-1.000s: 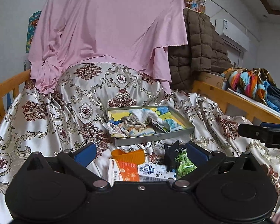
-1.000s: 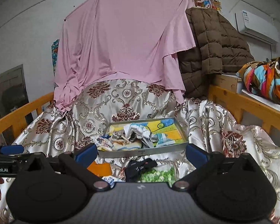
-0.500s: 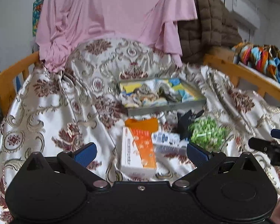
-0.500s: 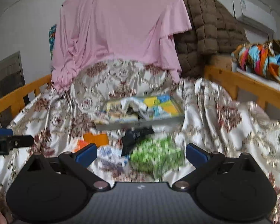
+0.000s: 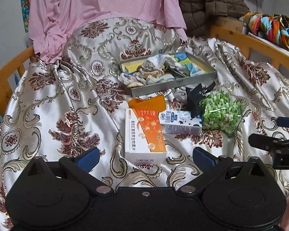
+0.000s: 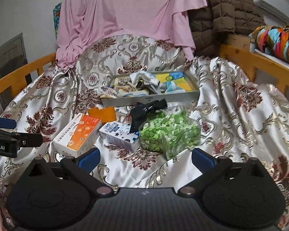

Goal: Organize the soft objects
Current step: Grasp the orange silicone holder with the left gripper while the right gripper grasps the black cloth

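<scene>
A grey metal tray (image 5: 175, 84) (image 6: 183, 96) holding several crumpled cloths lies on the patterned bedspread. In front of it lie a black sock (image 5: 198, 94) (image 6: 146, 109), a green and white bag (image 5: 221, 113) (image 6: 169, 132), an orange and white box (image 5: 144, 132) (image 6: 77, 134), a blue and white carton (image 5: 179, 121) (image 6: 119, 132) and an orange piece (image 5: 148, 102) (image 6: 104, 113). My left gripper (image 5: 145, 156) is open just short of the orange box. My right gripper (image 6: 145, 156) is open, just short of the green bag. Nothing is between either pair of fingers.
A pink sheet (image 5: 98, 15) and a brown quilted coat (image 5: 212, 5) hang behind the bed. Orange wooden rails (image 5: 7, 77) (image 6: 256, 65) run along both sides. A colourful bundle (image 6: 279, 40) lies at the far right. The other gripper shows at each view's edge.
Both grippers have tilted down and moved closer to the bedspread, so the boxes, sock and green bag now lie just ahead of the fingers. Both stay open.
</scene>
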{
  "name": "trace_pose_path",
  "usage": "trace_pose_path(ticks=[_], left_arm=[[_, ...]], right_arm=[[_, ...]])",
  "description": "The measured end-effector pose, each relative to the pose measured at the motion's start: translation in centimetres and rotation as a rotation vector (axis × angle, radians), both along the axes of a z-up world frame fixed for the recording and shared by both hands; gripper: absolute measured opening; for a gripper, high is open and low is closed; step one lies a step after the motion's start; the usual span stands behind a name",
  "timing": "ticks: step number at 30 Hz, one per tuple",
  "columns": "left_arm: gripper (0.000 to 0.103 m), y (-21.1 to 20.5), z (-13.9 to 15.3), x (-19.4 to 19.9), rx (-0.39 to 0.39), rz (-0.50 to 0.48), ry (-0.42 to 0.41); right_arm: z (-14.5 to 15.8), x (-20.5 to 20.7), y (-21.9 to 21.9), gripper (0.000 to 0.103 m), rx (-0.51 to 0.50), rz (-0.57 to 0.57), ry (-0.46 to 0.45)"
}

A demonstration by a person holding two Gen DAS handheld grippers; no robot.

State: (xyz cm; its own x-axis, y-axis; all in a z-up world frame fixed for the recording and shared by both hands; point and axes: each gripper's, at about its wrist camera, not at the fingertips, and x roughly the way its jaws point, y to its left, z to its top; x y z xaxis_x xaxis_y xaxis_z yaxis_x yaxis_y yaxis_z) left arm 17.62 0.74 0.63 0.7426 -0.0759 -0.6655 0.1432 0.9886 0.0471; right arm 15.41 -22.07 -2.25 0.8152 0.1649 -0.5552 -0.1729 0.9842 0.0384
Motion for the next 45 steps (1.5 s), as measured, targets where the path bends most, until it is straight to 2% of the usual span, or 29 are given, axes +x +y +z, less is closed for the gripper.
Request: trace_pose_path(ticks=[11, 15, 21, 26, 28, 36, 39, 45], left_arm=[[0.102, 0.6, -0.6, 2.6, -0.022, 0.033, 0.038], [0.102, 0.3, -0.6, 4.6, 0.027, 0.016, 0.004], [0.102, -0.2, -1.1, 6.5, 0.064, -0.039, -0.018], [0.102, -0.8, -1.7, 7.9, 0.098, -0.081, -0.030], [0.102, -0.8, -1.8, 8.5, 0.113, -0.071, -0.056], [0.102, -1.4, -2.7, 10.8, 0.149, -0.125, -0.139], [0.102, -1.6, -3.3, 12.1, 0.141, -0.151, -0.142], [0.102, -0.7, -4.9, 15.5, 0.074, -0.140, -0.080]], right_arm=[[-1.5, 2.9, 1.0, 0.103, 0.001, 0.024, 0.012], [-1.9, 4.7, 1.3, 0.103, 0.016, 0.011, 0.024], [-2.5, 7.2, 2.4, 0.103, -0.020, 0.025, -0.055], [-3.7, 7.9, 2.9, 0.103, -0.105, 0.045, -0.131], [-4.0, 8.3, 2.9, 0.103, -0.140, 0.048, -0.150], [-5.3, 10.4, 2.4, 0.103, -0.235, 0.052, -0.177], [-5.7, 11.4, 2.2, 0.103, -0.238, 0.067, -0.188], [-6.0, 13.1, 2.0, 0.102, -0.231, 0.115, -0.225]])
